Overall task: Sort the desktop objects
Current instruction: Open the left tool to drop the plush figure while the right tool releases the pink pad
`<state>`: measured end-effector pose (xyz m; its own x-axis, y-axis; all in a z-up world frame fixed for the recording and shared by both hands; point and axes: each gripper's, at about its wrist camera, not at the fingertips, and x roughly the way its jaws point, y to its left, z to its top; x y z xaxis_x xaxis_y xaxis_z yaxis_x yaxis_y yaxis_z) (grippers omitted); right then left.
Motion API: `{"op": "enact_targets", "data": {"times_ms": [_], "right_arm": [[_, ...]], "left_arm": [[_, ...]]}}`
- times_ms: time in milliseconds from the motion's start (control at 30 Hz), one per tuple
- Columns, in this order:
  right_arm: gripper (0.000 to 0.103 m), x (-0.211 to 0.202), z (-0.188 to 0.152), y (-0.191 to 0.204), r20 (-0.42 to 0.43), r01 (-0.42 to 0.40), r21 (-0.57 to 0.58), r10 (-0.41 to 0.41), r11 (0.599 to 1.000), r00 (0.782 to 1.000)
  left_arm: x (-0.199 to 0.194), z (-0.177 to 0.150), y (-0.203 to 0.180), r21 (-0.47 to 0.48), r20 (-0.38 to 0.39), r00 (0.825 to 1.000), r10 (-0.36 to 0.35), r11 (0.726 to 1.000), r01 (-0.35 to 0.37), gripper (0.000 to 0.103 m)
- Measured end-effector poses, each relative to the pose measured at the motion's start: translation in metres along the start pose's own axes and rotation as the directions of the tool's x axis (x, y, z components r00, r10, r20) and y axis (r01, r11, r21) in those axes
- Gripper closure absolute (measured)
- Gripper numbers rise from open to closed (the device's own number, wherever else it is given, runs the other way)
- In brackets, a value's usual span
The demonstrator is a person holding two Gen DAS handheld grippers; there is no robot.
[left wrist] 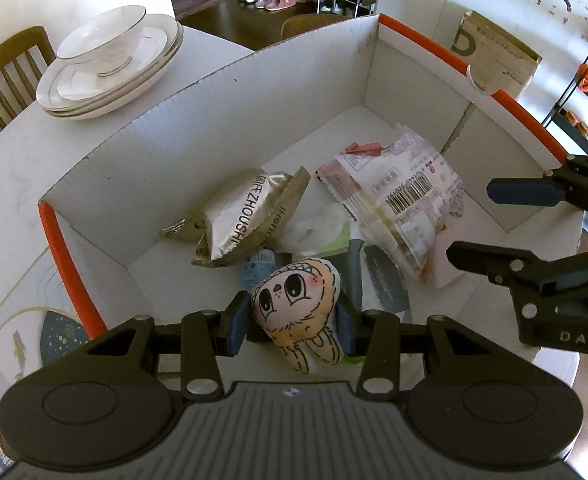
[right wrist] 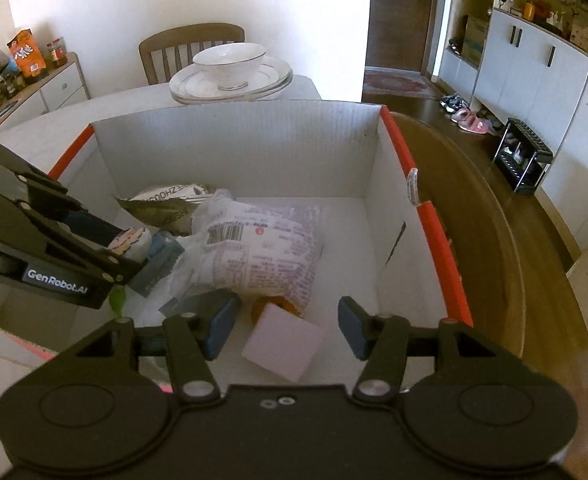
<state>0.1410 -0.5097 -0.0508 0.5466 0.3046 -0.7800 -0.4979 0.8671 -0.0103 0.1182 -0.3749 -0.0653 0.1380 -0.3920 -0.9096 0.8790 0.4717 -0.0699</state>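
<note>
A white cardboard box (left wrist: 221,120) with orange rims holds the sorted items. My left gripper (left wrist: 291,320) is shut on a small cartoon-face plush (left wrist: 298,300) and holds it over the box's near side; the plush also shows in the right wrist view (right wrist: 127,240). My right gripper (right wrist: 283,326) is open and empty above a pink block (right wrist: 281,346) lying in the box. It also shows at the right in the left wrist view (left wrist: 474,220). In the box lie a silver snack pack (left wrist: 237,216), a clear barcode snack bag (left wrist: 406,208) (right wrist: 261,252) and a grey-handled tool (left wrist: 354,264).
A stack of white plates with a bowl (left wrist: 109,64) (right wrist: 231,76) stands on the table beyond the box. A wooden chair (right wrist: 191,50) is behind it. A patterned placemat (left wrist: 17,344) lies left of the box. A brown paper bag (left wrist: 494,60) stands off the table's right side.
</note>
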Motion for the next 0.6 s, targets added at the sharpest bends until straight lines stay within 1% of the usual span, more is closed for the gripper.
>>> {"op": "enact_targets", "data": {"times_ms": [100, 200, 300, 333, 367, 400, 500, 600], "right_arm": [[0.039, -0.002, 0.0, 0.0, 0.002, -0.001, 0.0, 0.001, 1.0, 1.0], [0.038, -0.004, 0.0, 0.0, 0.007, -0.007, 0.007, 0.007, 1.0, 1.0], [0.037, -0.009, 0.0, 0.0, 0.012, -0.012, 0.012, 0.012, 1.0, 1.0], [0.037, -0.01, 0.0, 0.0, 0.014, -0.014, 0.015, 0.013, 1.0, 1.0], [0.035, -0.012, 0.0, 0.0, 0.018, -0.017, 0.018, 0.017, 1.0, 1.0], [0.032, -0.014, 0.001, 0.0, 0.022, -0.02, 0.021, 0.02, 1.0, 1.0], [0.031, -0.02, 0.002, 0.001, 0.029, -0.028, 0.027, 0.027, 0.999, 0.999], [0.028, -0.026, 0.004, 0.002, 0.039, -0.03, 0.033, 0.029, 0.999, 0.999]], "left_arm": [[0.0, 0.0, 0.0, 0.0, 0.007, 1.0, -0.004, 1.0, 0.004, 0.06], [-0.003, -0.002, -0.001, 0.011, 0.018, 1.0, -0.01, 1.0, 0.01, 0.055], [-0.01, -0.005, -0.006, 0.028, 0.04, 0.999, -0.009, 1.0, 0.008, 0.046], [-0.012, -0.006, -0.007, 0.03, 0.05, 0.999, -0.007, 1.0, 0.006, 0.038], [-0.015, -0.007, -0.007, 0.031, 0.062, 0.998, -0.007, 1.0, 0.005, 0.034], [-0.017, -0.007, -0.007, 0.031, 0.072, 0.997, -0.011, 0.999, 0.009, 0.033], [-0.027, -0.011, -0.005, 0.018, 0.09, 0.995, -0.035, 0.999, 0.033, 0.033], [-0.038, -0.015, -0.002, -0.002, 0.113, 0.992, -0.053, 0.999, 0.053, 0.033]]}}
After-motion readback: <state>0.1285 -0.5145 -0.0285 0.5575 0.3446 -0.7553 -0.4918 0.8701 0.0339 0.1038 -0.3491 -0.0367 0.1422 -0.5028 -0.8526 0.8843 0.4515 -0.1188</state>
